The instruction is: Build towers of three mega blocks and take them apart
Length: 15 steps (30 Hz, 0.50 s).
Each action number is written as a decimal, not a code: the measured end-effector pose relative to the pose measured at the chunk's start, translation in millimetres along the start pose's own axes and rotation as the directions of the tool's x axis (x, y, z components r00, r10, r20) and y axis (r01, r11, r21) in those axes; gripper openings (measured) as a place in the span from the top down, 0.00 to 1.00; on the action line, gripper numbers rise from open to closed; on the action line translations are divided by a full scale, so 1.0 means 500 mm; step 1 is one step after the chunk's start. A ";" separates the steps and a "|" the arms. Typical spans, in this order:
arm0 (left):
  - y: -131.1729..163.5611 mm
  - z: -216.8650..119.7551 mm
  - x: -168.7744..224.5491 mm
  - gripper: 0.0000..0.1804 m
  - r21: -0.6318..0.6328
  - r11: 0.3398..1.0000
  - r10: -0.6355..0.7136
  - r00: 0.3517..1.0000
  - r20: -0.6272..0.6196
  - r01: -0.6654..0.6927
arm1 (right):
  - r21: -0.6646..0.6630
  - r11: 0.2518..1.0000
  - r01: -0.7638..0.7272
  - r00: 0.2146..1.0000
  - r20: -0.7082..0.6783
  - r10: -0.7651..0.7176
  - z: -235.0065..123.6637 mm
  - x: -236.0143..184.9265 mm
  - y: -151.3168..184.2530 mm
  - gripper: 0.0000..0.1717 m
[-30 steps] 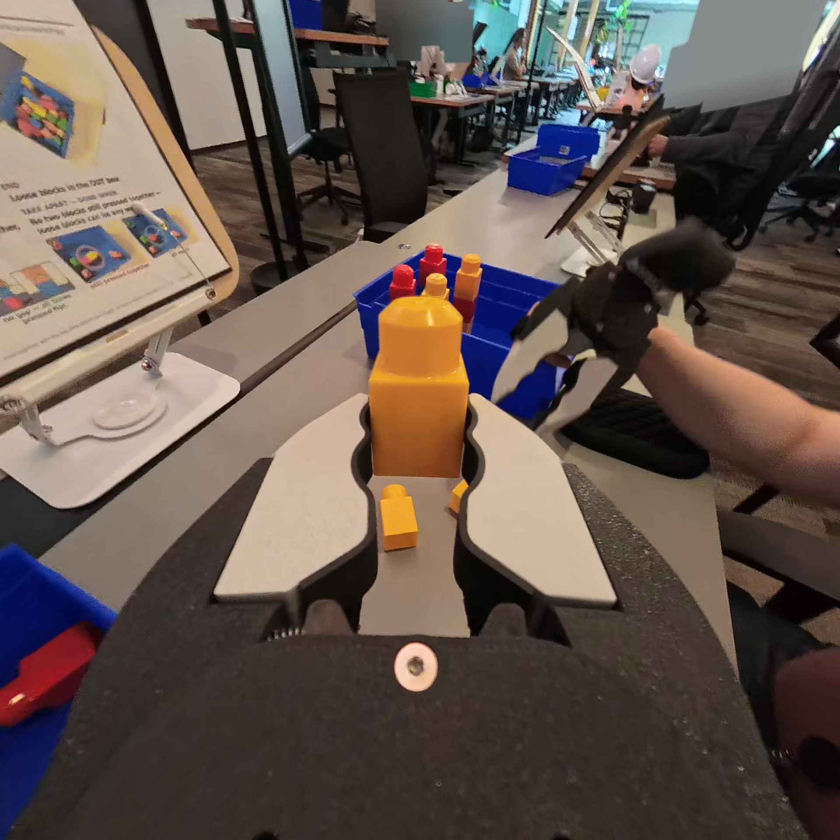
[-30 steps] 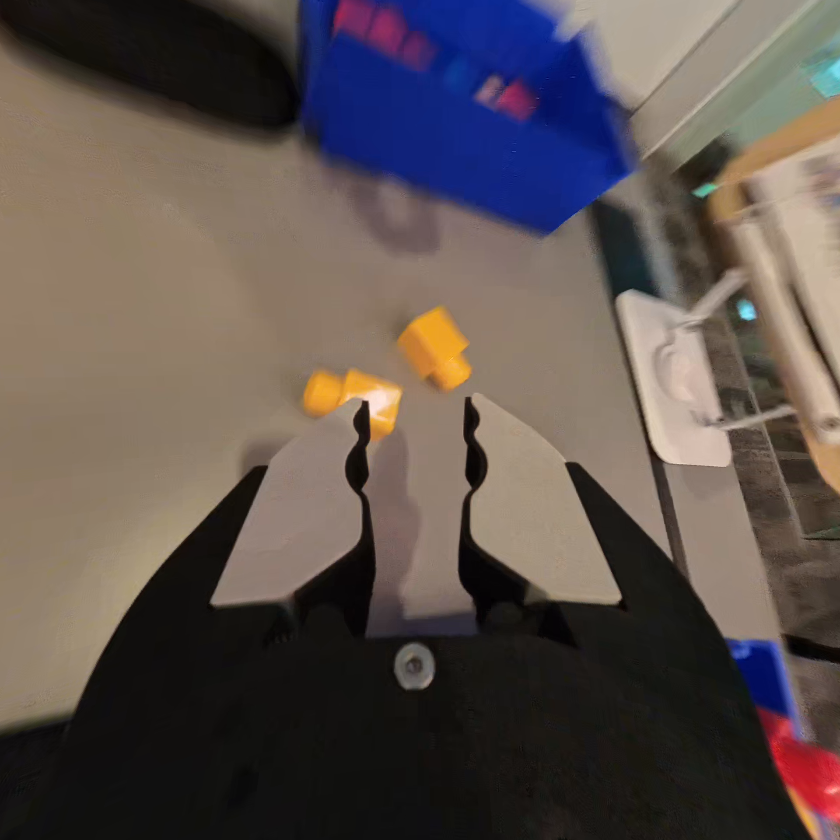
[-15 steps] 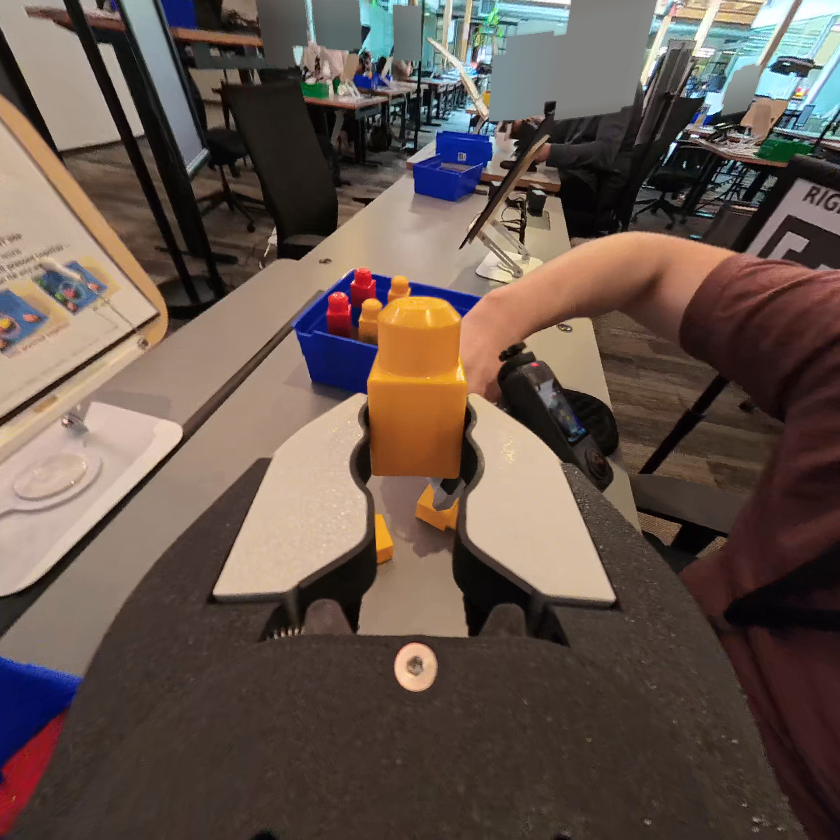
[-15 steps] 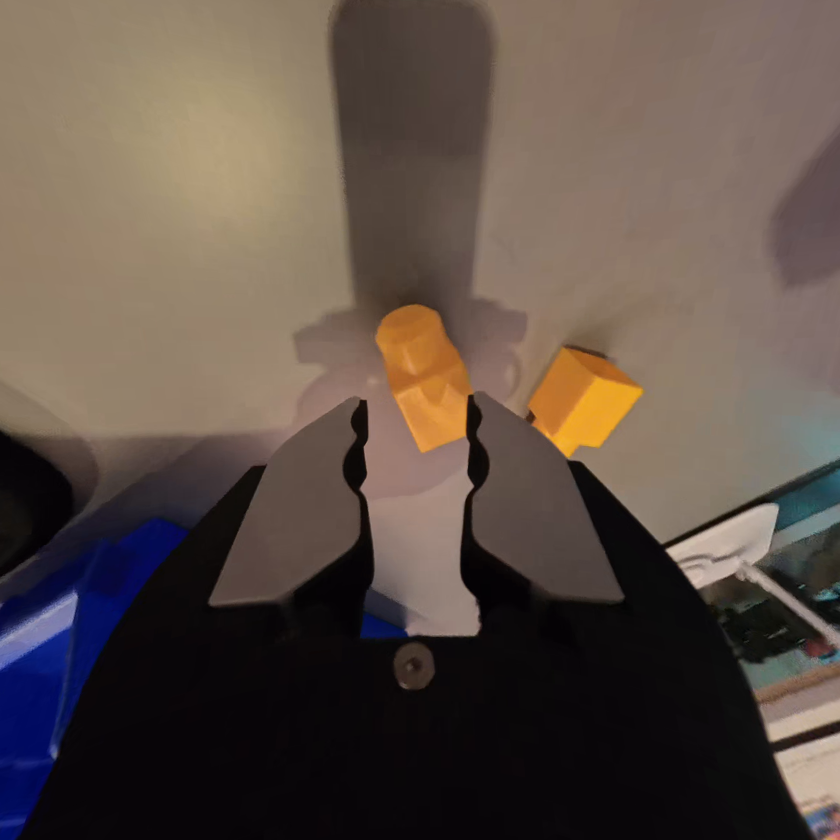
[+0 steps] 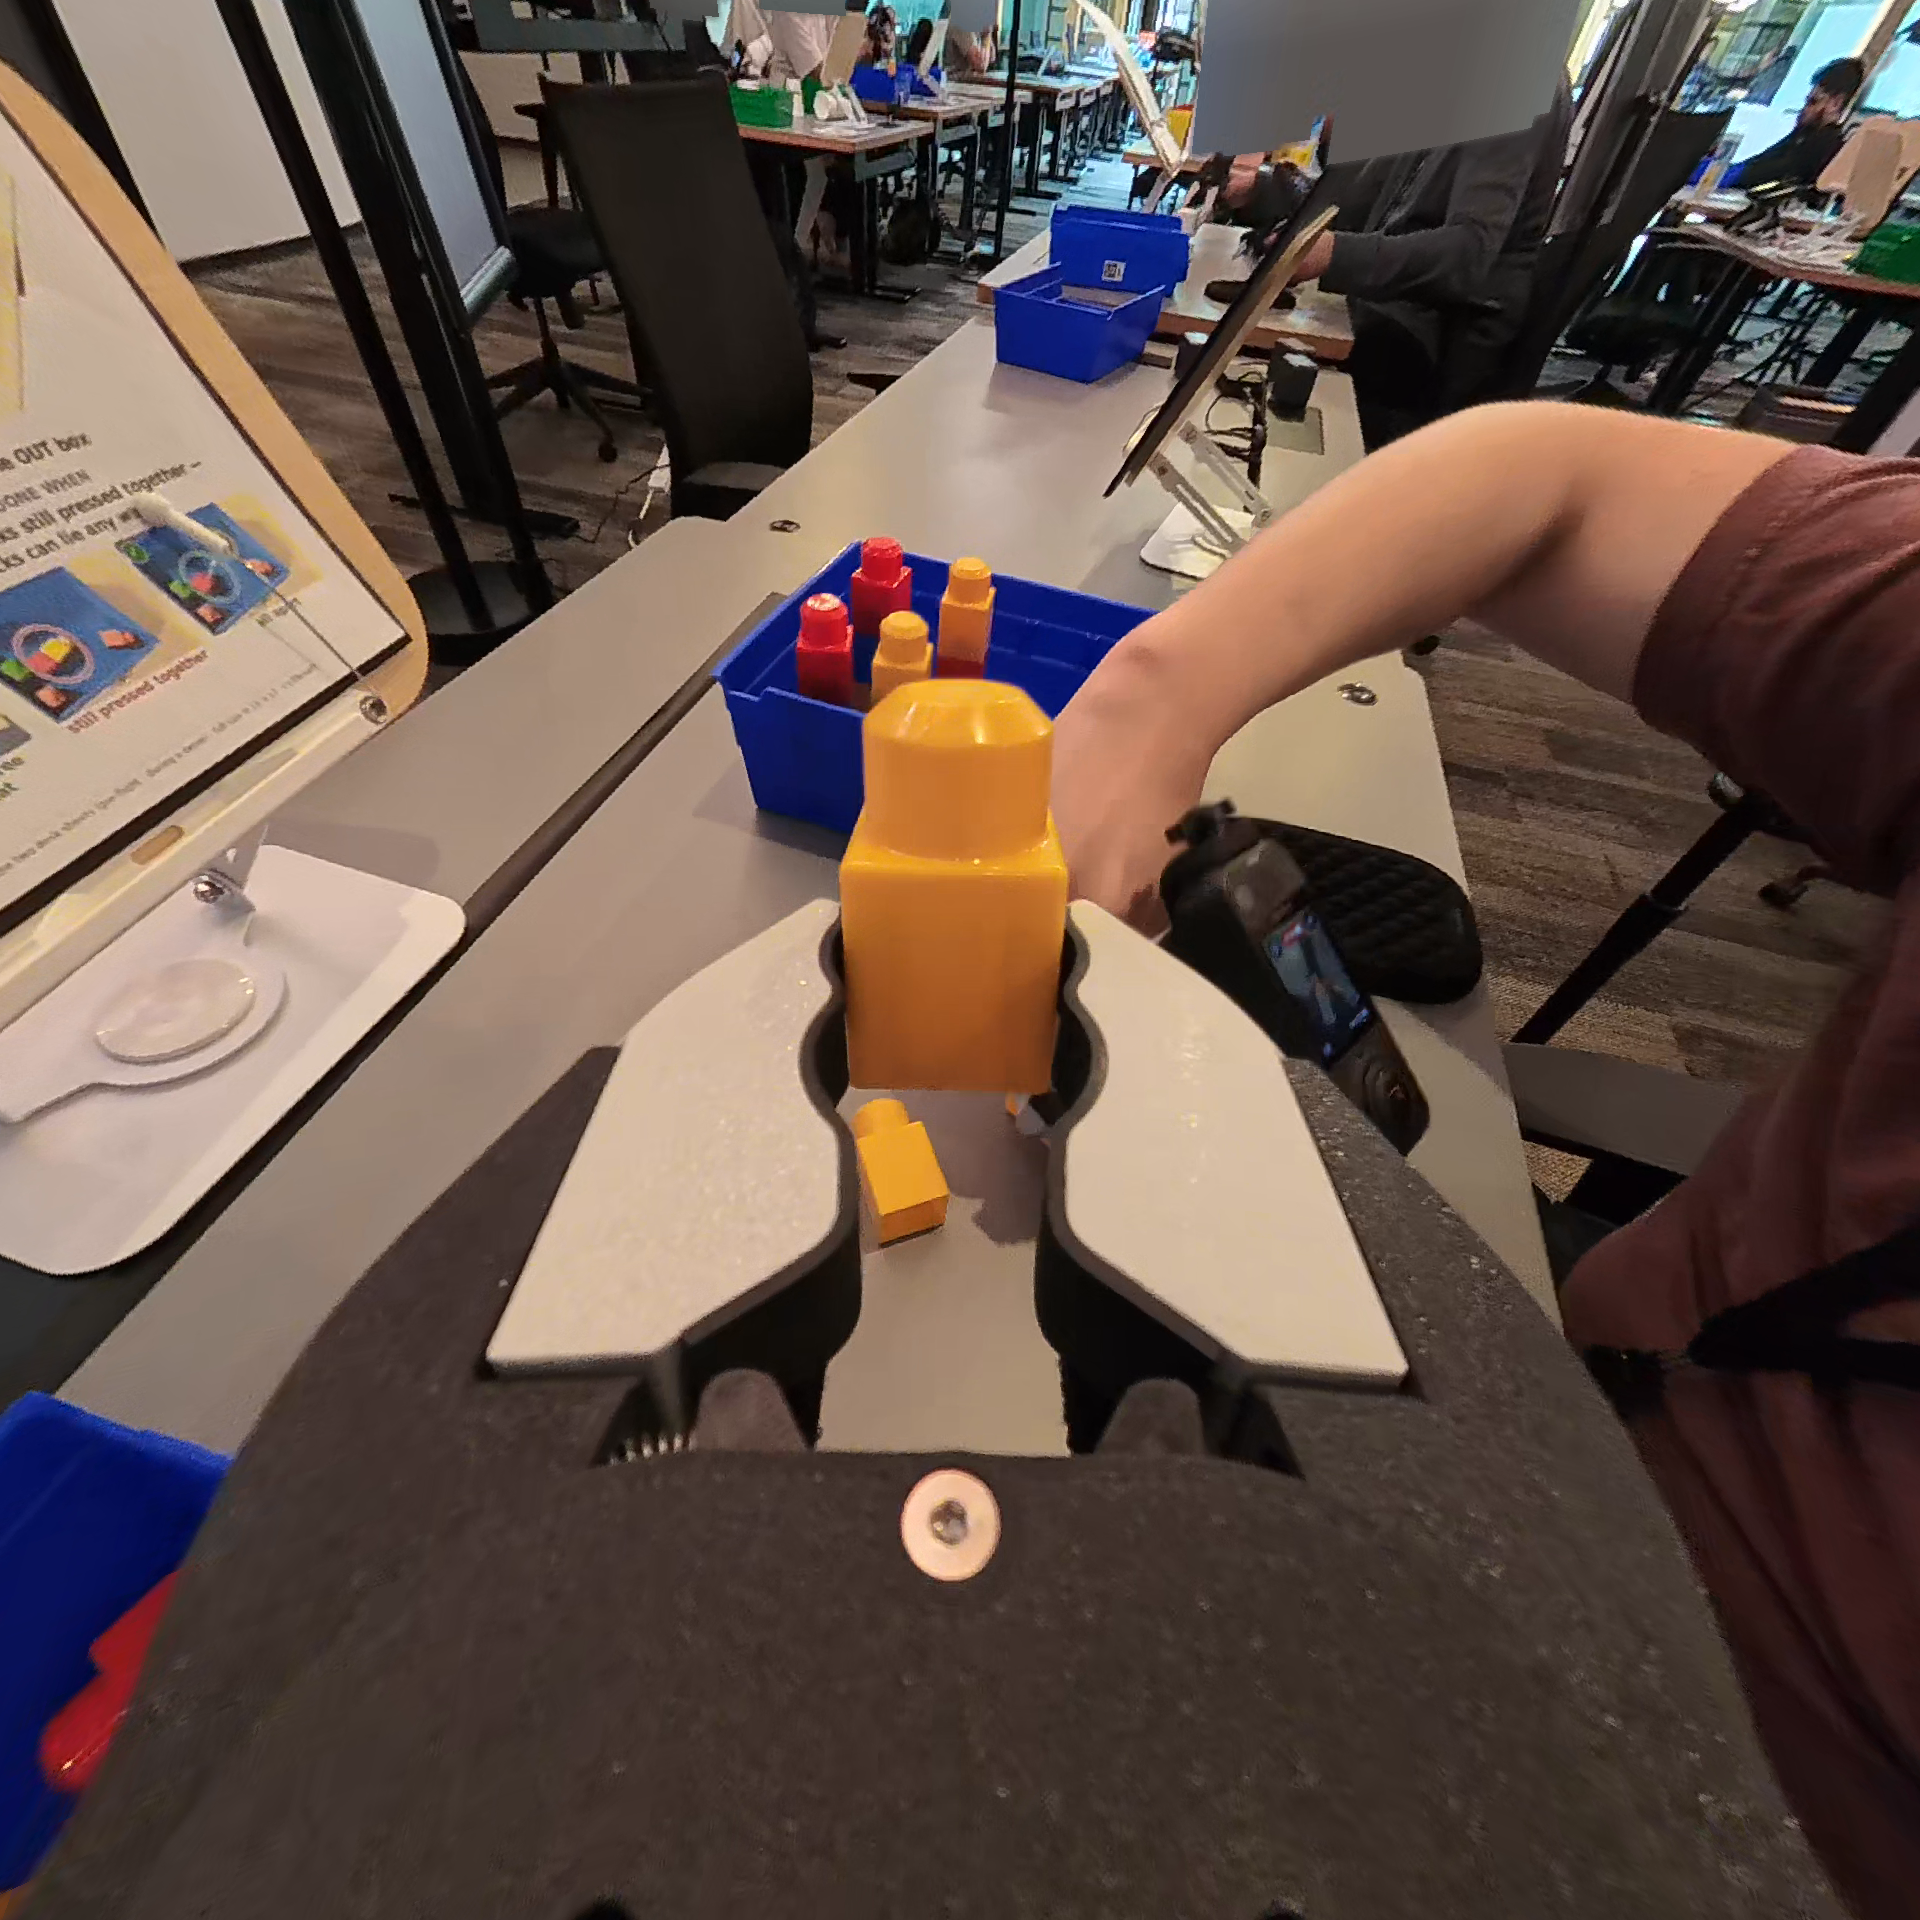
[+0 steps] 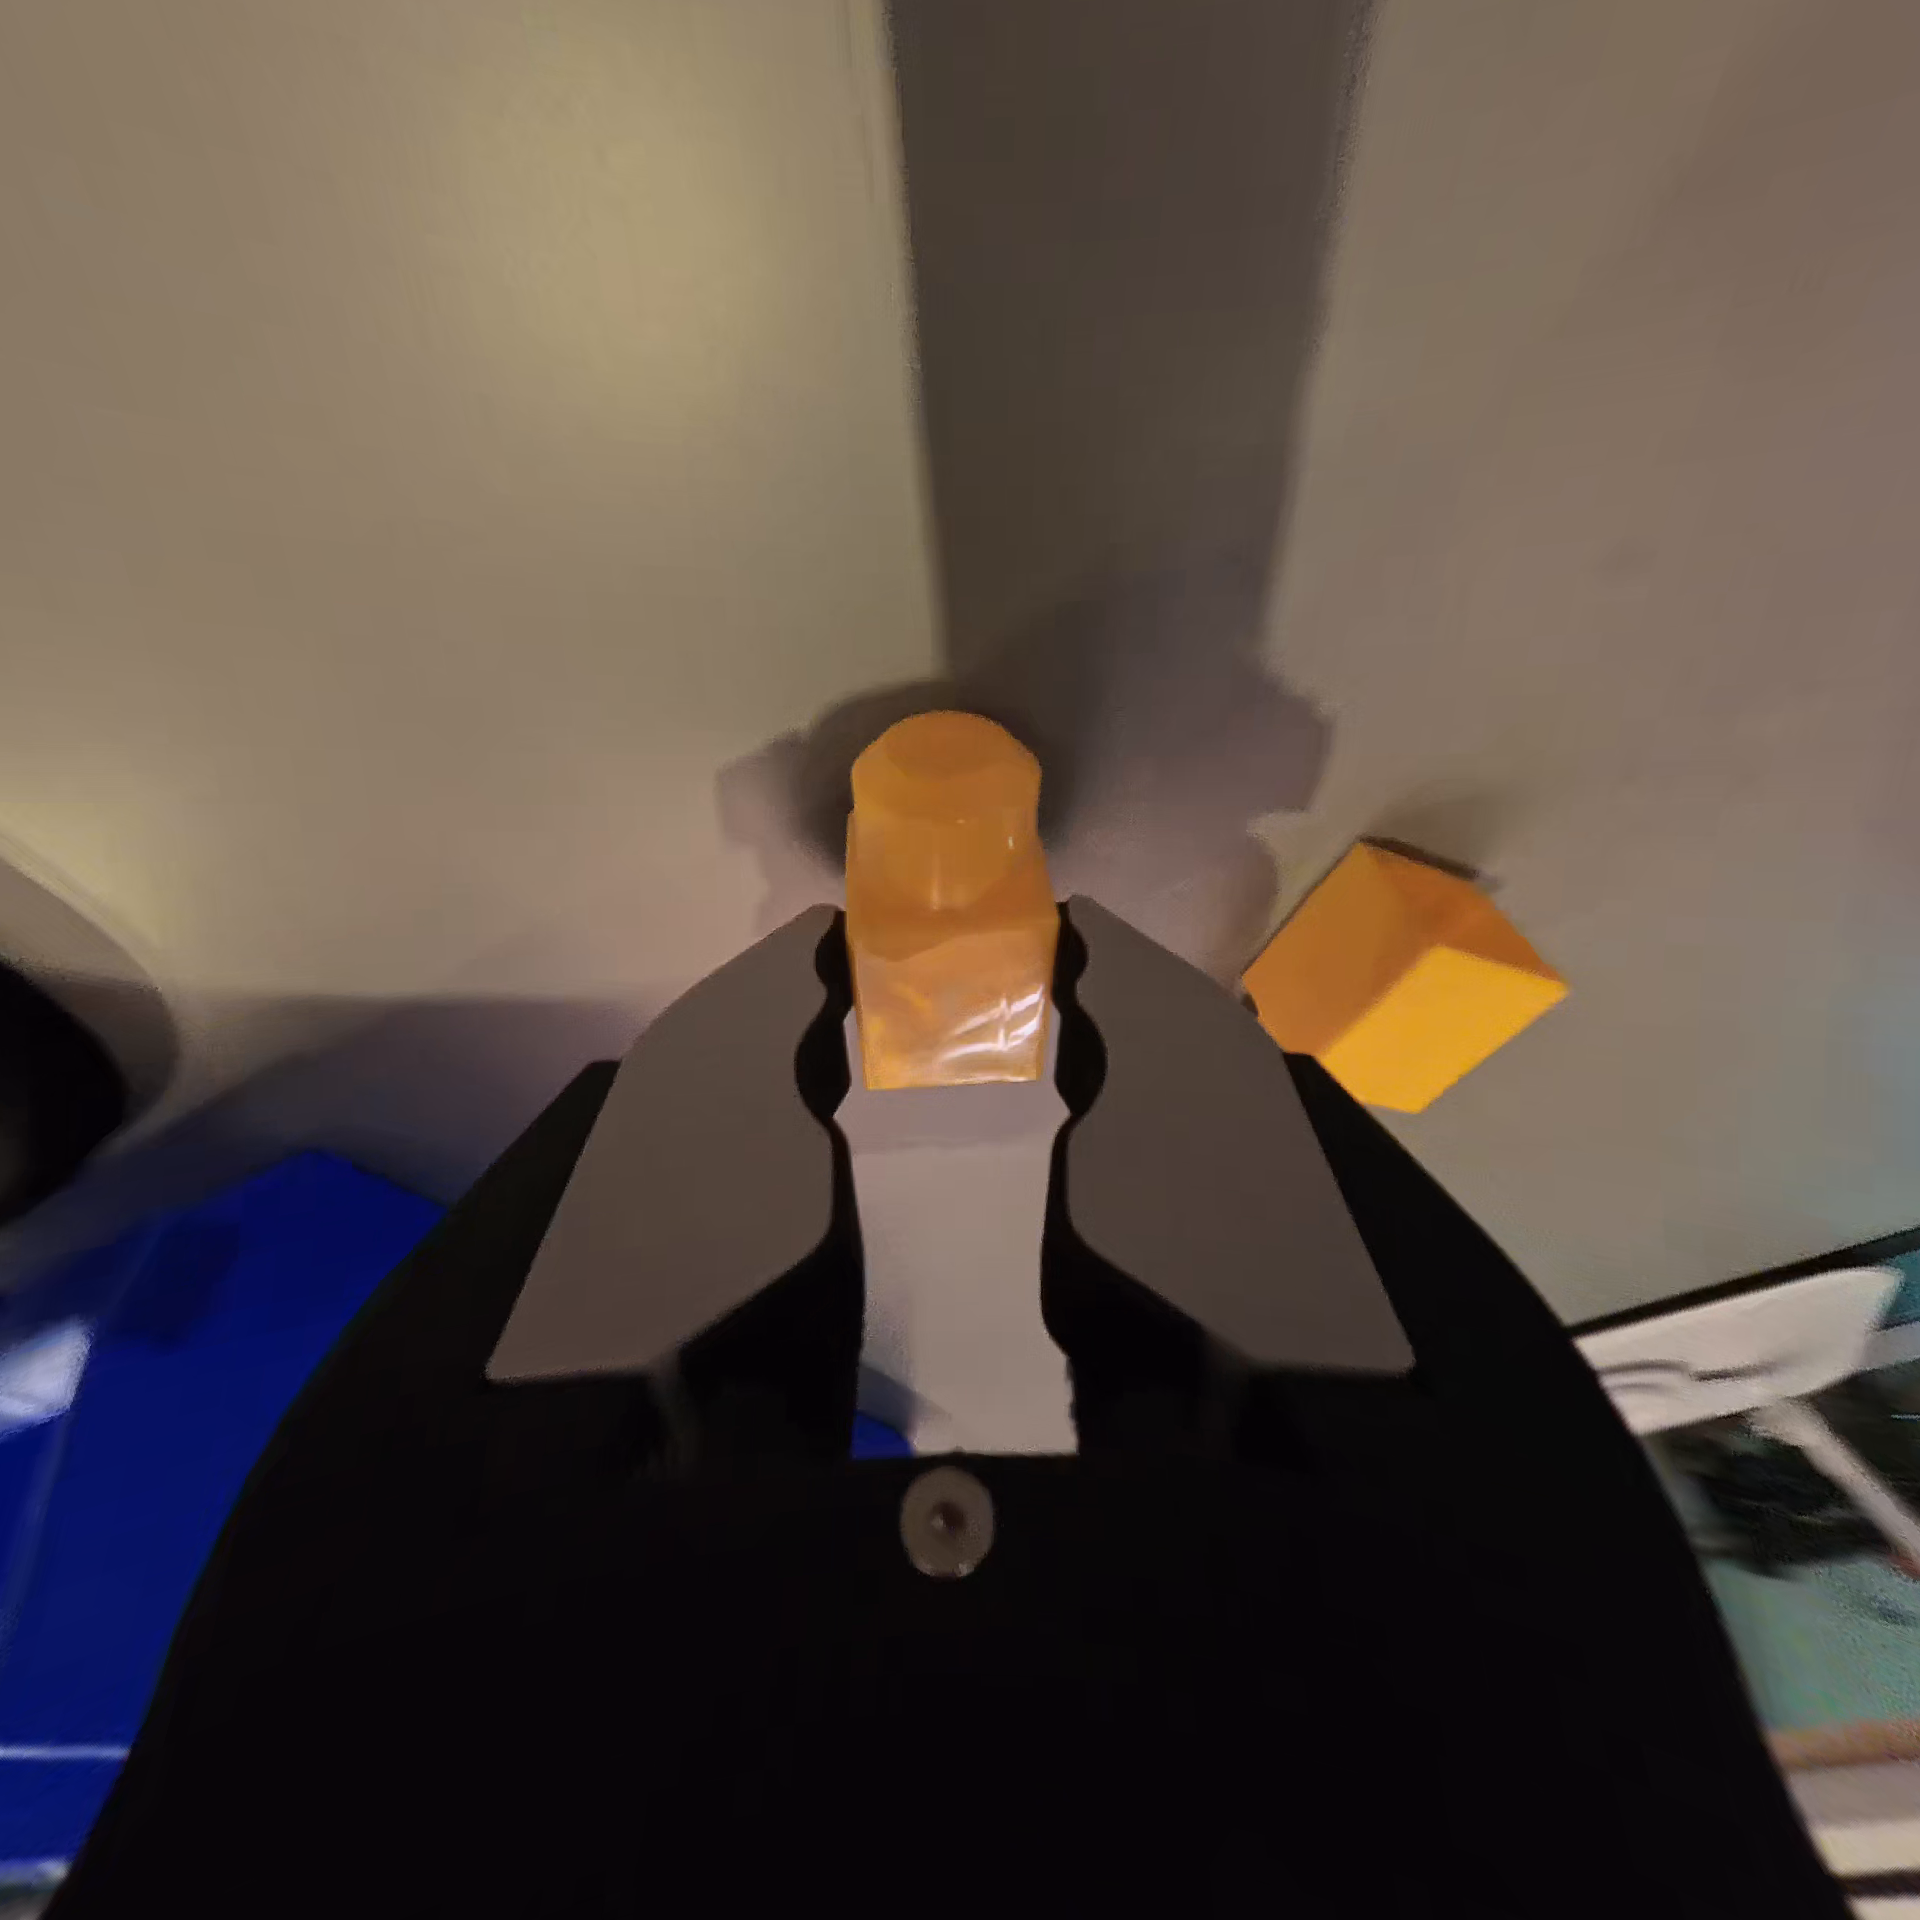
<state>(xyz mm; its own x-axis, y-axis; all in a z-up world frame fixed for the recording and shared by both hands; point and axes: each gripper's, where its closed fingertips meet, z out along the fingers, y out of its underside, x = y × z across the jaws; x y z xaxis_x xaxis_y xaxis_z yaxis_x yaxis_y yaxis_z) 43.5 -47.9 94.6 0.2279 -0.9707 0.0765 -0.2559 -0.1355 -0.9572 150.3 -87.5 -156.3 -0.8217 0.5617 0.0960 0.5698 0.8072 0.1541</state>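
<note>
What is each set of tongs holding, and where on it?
Left tongs: a yellow block, gripped by its square body's sides. Right tongs: another yellow block, likewise by its body's sides.

yellow blocks (image 5: 953, 935): 5 | red blocks (image 5: 826, 649): 2 | blue bins (image 5: 790, 743): 4 | grippers (image 5: 953, 997): 2

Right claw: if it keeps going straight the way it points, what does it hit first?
The right claw already has an orange block between its fingers, stud pointing ahead. Straight on, that block would probably meet the grey tabletop first; depth is unclear. The other orange block lies off-line, rightward.
</note>
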 end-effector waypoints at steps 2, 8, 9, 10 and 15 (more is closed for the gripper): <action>0.004 0.003 -0.012 0.80 0.004 1.000 -0.001 1.000 0.013 0.001 | 0.151 0.976 -0.154 0.987 -0.029 0.161 -0.038 0.015 -0.022 0.78; -0.032 -0.007 -0.044 0.80 0.208 0.976 -0.064 0.998 -0.030 0.069 | 0.824 0.520 -0.225 0.772 -0.175 0.611 -0.365 0.115 -0.061 0.78; -0.032 -0.005 -0.044 0.80 0.230 0.970 -0.068 0.996 -0.052 0.078 | 0.902 0.396 -0.169 0.712 -0.166 0.683 -0.432 0.124 -0.051 0.78; -0.031 -0.001 -0.043 0.80 0.250 0.965 -0.069 0.995 -0.068 0.084 | 0.961 0.255 -0.108 0.667 -0.120 0.735 -0.493 0.125 -0.040 0.78; -0.033 0.042 -0.021 0.80 0.300 0.948 -0.067 0.989 -0.130 0.104 | 0.939 -0.339 0.055 0.572 0.249 0.782 -0.658 0.106 0.053 0.78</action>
<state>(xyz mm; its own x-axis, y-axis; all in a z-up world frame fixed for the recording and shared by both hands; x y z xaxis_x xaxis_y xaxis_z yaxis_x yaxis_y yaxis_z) 65.1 -31.3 103.5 0.1205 -0.9770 0.1762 0.0624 -0.1697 -0.9835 118.9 -95.8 176.2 -0.0224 0.9973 -0.0696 -0.2301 -0.0728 -0.9704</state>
